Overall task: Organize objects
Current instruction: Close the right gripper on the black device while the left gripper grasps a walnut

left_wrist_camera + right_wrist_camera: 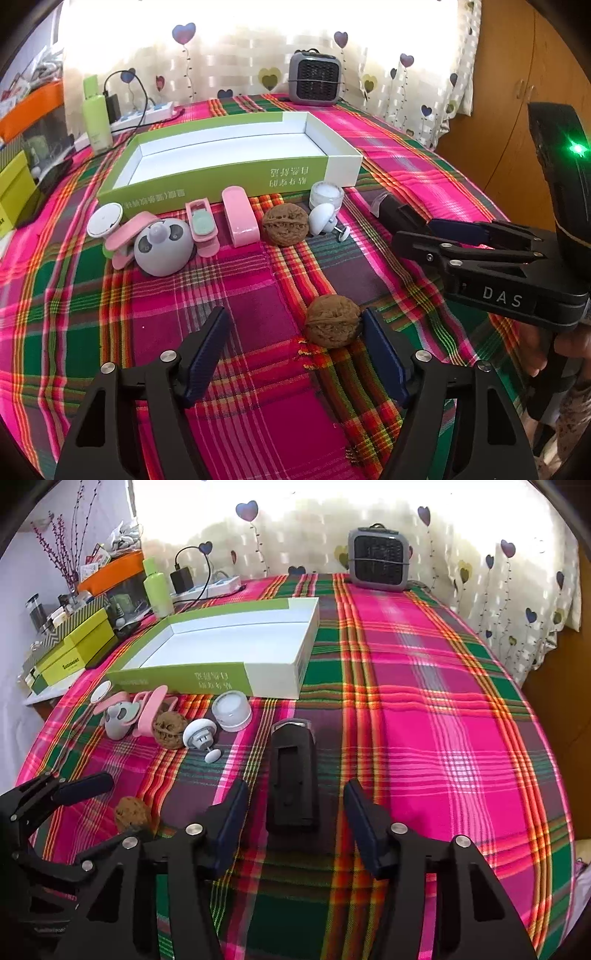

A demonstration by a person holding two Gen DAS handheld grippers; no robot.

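while i hold both claws low over the plaid cloth:
left claw: mine, spread wide and released, gripping nothing.
near walnut: the brown wrinkled walnut lies on the pink-green plaid tablecloth between my left fingers, just beside the right-hand pad, whether touching i cannot tell.
right claw: mine, also spread and released.
black case: the long black plastic case lies flat between my right fingers, apart from both pads.
middle row: a second brown walnut, white mushroom-shaped knob, small clear jar with white lid, pink oblong clip, grey panda-faced dome.
box: the open green-and-white cardboard tray sits just behind that row.
far edge: a grey square heater by the heart-print curtain.
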